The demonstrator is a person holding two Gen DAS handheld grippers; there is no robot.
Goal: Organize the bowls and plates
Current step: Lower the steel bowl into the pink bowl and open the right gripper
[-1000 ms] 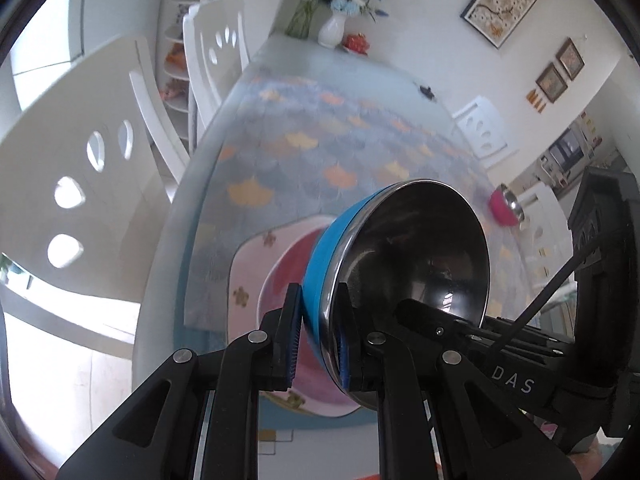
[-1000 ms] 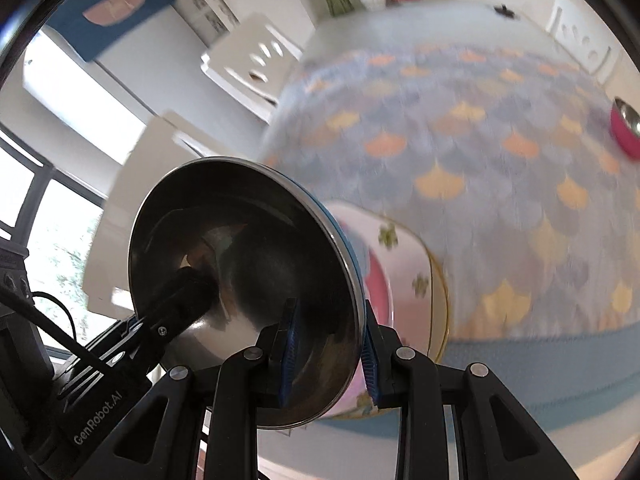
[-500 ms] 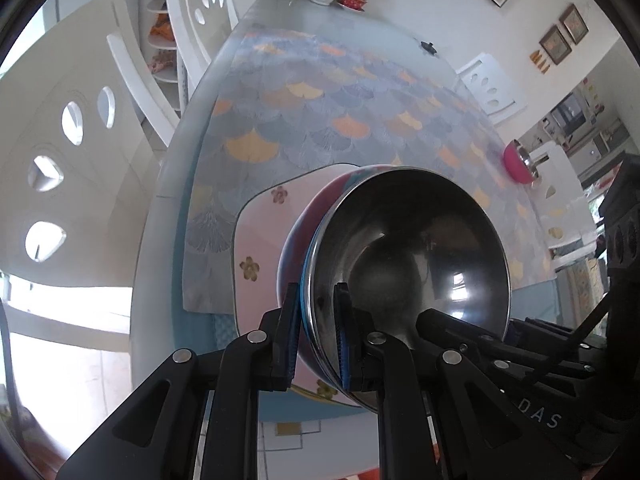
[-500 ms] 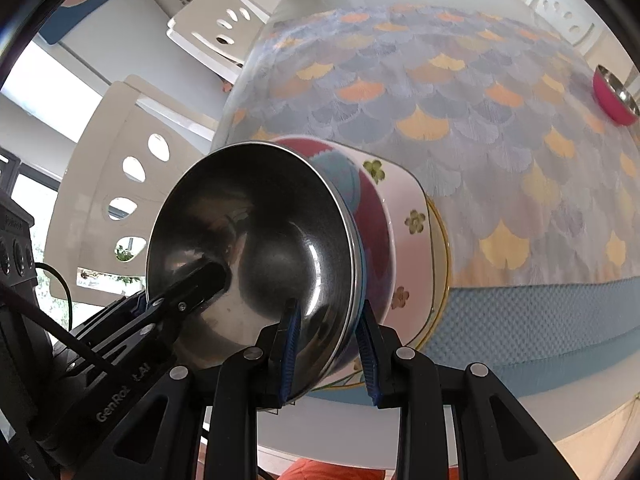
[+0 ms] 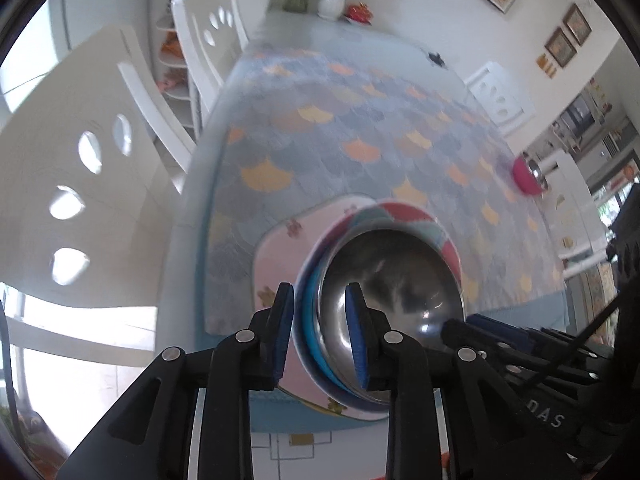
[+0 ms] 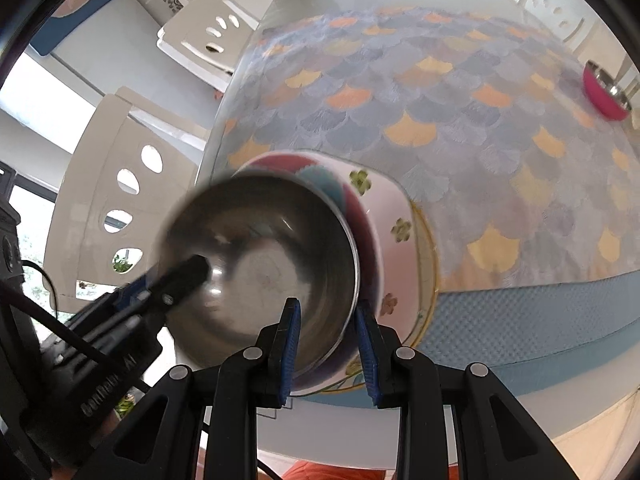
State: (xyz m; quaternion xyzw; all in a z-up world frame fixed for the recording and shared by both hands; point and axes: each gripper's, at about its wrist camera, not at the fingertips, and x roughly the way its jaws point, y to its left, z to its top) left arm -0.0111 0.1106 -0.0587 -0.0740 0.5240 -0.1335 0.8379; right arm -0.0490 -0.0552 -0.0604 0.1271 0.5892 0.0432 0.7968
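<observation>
I am setting the steel bowl with the blue outer shell (image 5: 394,300) into the round red-and-teal patterned dish (image 5: 416,220), which lies on the pink square plate with small flower marks (image 5: 276,264) at the near edge of the table, on the scallop-patterned cloth in blue, orange and yellow (image 6: 460,128). In the left wrist view the stack sits at about five o'clock from the picture's middle; in the right wrist view it lies at about seven o'clock.

My left gripper (image 5: 320,332) has just been opening: its blue pads now stand spread on either side of the bowl's rim, the outer one clear of the blue shell, so that side looks released. My right gripper (image 6: 328,344) straddles the opposite rim with its pads set narrowly; the outer pad lies close against the rim, but the bowl is blurred and I cannot tell whether the pinch really bites.

I judge this to be the release step of nesting the bowl. The bowl looks seated or very nearly so, though the blur keeps me from being sure it is level.

Next I would part the right pads as well, then lift both grippers straight up off the rim without dragging it sideways. The pink-shelled steel bowl (image 6: 606,92) waits well apart at two o'clock, near the table's far right edge, and is likely the next piece to fetch
</observation>
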